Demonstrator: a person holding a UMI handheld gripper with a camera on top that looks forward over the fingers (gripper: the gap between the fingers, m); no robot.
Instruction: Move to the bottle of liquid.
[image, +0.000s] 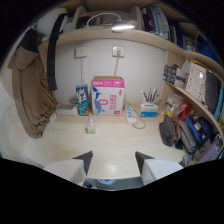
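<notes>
Fingers of the gripper (113, 161) spread wide, holding nothing; small bottle (90, 125) stands mid-desk (60, 140), well ahead, before the pink box (108, 95). Approach carelessly and it may tip.

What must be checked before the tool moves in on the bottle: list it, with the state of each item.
1. Small bottle in view, upright on the desk: ok.
2. Tool open, nothing between its fingers: ok.
3. Bare desk from tool to bottle: ok.
4. Bottle centred on the tool: not ok, it lines up with the left finger.
5. Pink box behind stands apart from the bottle: ok.
6. Liquid inside: cannot tell.
</notes>
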